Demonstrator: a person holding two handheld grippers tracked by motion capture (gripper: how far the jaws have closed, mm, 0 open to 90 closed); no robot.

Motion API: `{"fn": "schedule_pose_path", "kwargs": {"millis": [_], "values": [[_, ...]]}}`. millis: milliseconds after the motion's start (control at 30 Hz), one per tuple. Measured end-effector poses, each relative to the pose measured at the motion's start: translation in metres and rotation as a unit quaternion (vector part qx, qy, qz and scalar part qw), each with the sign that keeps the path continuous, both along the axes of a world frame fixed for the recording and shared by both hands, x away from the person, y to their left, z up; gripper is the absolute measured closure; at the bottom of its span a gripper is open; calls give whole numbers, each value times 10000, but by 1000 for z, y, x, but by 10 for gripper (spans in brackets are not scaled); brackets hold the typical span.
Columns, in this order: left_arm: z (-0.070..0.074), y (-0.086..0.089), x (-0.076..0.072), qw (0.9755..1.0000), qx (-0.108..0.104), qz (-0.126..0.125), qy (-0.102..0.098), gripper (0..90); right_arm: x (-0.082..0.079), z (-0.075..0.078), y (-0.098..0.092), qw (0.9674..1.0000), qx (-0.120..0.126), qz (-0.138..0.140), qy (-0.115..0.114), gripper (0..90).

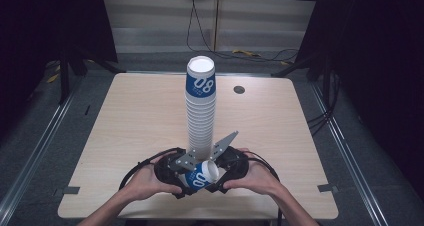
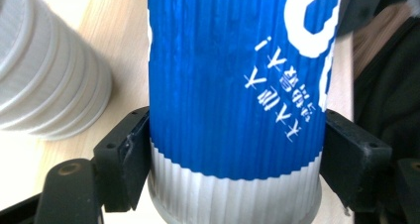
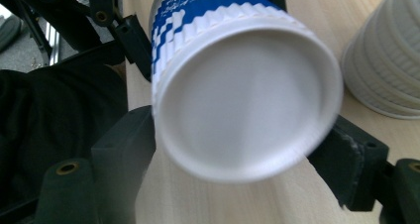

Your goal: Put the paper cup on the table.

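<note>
Near the front edge of the counter point(image 1: 125, 116), the left tool point(image 2: 236, 149) squeezes the blue cup point(image 1: 201, 176) and the right tool point(image 3: 237, 149) pinches its rim half-shut, so next it goes onto the tall stack point(image 1: 201, 111).

Both forearms come in from the near edge, hands close together low over the bench. The left gripper point(image 1: 176, 172) has its fingers point(image 2: 124, 157) clamped on a cup's sides; the right gripper point(image 1: 227, 170) faces it, fingers point(image 3: 124, 149) flanking the cup's base.
</note>
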State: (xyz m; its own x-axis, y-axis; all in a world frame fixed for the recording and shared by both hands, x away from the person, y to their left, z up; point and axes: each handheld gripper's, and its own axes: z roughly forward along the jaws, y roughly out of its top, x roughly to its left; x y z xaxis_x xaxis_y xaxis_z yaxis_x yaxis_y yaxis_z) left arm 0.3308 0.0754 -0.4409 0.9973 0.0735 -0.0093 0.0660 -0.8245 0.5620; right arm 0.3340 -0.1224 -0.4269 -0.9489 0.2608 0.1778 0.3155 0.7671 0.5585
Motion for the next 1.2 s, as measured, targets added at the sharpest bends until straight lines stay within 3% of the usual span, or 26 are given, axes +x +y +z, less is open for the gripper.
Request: {"fn": "schedule_pose_path", "kwargs": {"millis": [100,167,267,333,433,633,833,1067,1200], "values": [[-2,-4,-3,9999,76,-67,4,223,-1,-2,2,9999,-35,96,55,223],[1,-4,-2,10000,-12,-80,21,223,-1,-2,3,9999,-78,129,58,224],[4,-3,-4,9999,-19,-129,6,224,-1,-1,3,9998,-18,137,161,238],[3,-3,-5,9998,14,-173,-20,224,0,1,2,9996,161,122,183,249],[-1,-6,-8,9997,95,-217,-87,224,0,4,1,9997,146,123,174,250],[3,-4,-8,9996,62,-246,-125,226,-2,2,3,9994,222,187,169,283],[2,-1,-8,9995,-86,-285,-139,220,-2,2,2,9995,215,163,150,291],[1,7,1,9986,-449,-223,150,200,-2,3,0,9995,277,125,129,294],[1,9,2,9975,-666,-82,202,180,-2,3,-1,9994,328,73,127,295]]}}
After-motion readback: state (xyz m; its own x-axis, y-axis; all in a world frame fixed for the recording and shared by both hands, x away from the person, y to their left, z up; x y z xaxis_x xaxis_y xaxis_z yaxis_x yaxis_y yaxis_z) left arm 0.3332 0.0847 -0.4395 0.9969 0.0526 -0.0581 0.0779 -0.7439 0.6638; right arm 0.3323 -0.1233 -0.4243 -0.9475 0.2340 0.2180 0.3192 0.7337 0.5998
